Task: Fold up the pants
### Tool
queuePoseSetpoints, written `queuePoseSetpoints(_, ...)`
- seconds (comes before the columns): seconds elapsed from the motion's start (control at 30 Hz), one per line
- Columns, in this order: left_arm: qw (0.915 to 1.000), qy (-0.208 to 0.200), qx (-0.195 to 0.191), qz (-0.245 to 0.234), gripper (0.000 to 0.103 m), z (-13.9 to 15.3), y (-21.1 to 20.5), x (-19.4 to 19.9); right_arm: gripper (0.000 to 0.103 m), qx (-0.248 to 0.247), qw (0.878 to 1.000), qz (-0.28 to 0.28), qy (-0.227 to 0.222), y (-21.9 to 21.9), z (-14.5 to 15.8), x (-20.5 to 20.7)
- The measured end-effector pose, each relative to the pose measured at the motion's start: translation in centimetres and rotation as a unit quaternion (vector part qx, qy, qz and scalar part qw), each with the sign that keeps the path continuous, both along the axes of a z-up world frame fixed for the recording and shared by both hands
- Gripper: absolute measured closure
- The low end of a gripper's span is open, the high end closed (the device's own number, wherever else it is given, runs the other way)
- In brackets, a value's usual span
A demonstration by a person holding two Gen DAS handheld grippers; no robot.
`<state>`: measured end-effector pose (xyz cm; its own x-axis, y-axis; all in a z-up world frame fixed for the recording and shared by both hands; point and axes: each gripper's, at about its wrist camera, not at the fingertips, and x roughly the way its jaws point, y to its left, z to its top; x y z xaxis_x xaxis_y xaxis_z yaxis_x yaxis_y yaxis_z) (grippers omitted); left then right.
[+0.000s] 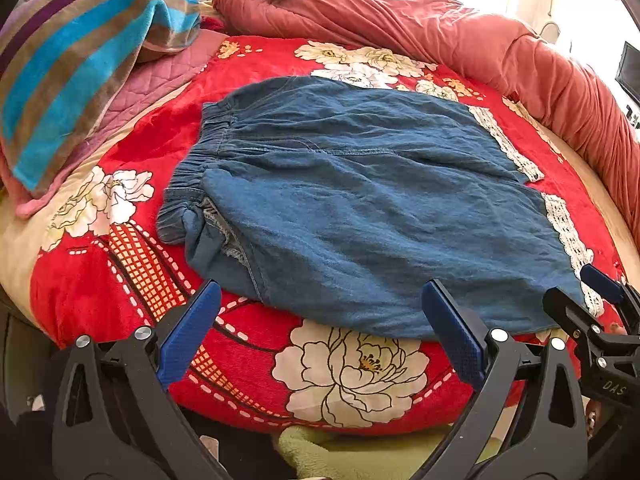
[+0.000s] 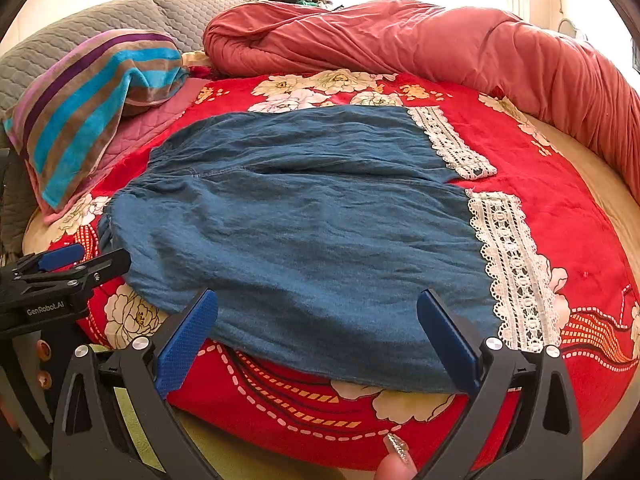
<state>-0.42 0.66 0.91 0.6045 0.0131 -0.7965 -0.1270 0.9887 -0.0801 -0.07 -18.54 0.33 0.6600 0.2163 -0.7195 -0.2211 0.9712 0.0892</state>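
Blue denim pants (image 1: 352, 200) (image 2: 304, 224) with white lace hems (image 2: 512, 264) lie spread flat on a red floral blanket (image 1: 100, 300). The elastic waistband (image 1: 192, 168) points left and the legs point right. My left gripper (image 1: 320, 312) stands open at the near edge of the pants, close to the waist end, with nothing between its fingers. My right gripper (image 2: 318, 316) is open too, over the near edge of the front leg beside the lace hem. Each gripper shows at the side of the other's view: the right gripper (image 1: 592, 296) and the left gripper (image 2: 80, 260).
A striped towel (image 1: 80, 64) on a pink quilted pillow (image 1: 160, 80) lies at the back left. A bunched salmon duvet (image 1: 440, 32) runs along the back and right. A fingertip (image 2: 396, 460) of the person shows at the bottom, over a green cloth (image 1: 360, 456).
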Motion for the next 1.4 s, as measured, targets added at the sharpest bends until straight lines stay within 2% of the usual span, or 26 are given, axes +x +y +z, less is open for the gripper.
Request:
queuePoseSetpoints(1.03,0.9999,-0.005,0.007,0.004,0.009,0.2,0.5,0.0,0.004,-0.002,1.0,0.0,0.007,-0.1,-0.1,0.1)
queuePoseSetpoints(1.4,0.9998,-0.002,0.005,0.017,0.009,-0.5,2.0,0.9,0.004,-0.006,1.0,-0.001,0.005,0.3,0.0,2.7)
